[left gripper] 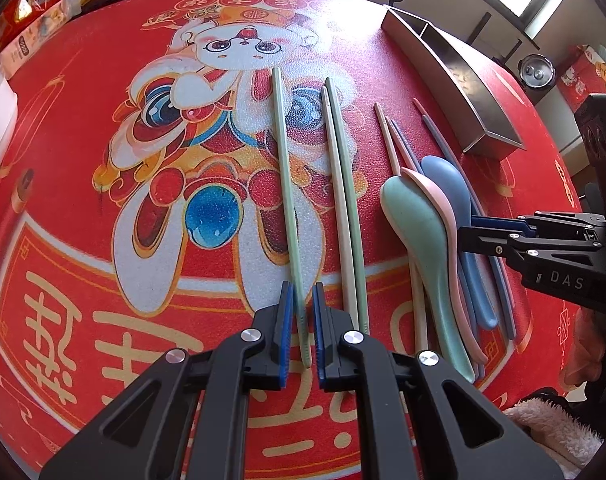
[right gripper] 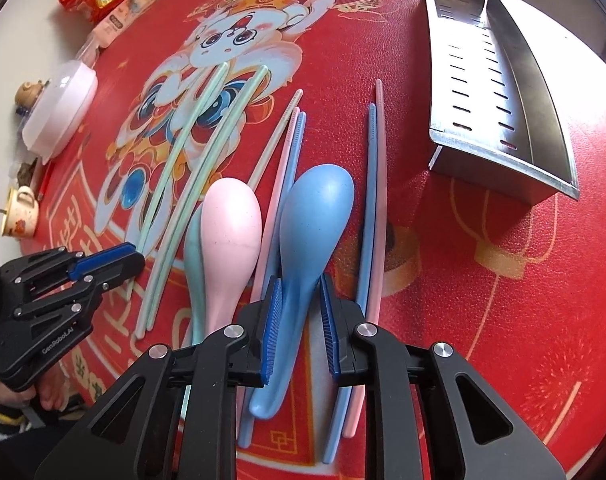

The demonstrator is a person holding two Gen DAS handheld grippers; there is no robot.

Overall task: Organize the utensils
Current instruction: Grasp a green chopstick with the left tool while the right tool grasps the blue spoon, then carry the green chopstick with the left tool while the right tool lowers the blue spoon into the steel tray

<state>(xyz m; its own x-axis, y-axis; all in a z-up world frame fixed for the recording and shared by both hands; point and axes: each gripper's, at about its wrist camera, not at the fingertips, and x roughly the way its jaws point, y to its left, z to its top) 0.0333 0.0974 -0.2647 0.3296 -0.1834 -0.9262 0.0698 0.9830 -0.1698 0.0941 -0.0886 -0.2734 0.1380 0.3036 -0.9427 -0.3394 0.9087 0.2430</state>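
Right hand-held gripper (right gripper: 301, 320) astride blue spoon (right gripper: 307, 240)

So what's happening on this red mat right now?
A person holds a gripper in each hand over chopsticks and spoons lying loose on the mat. The left gripper is closed on a green chopstick. The right gripper straddles the handle of the blue spoon; whether its pads press on it is unclear. The metal utensil holder is still empty.
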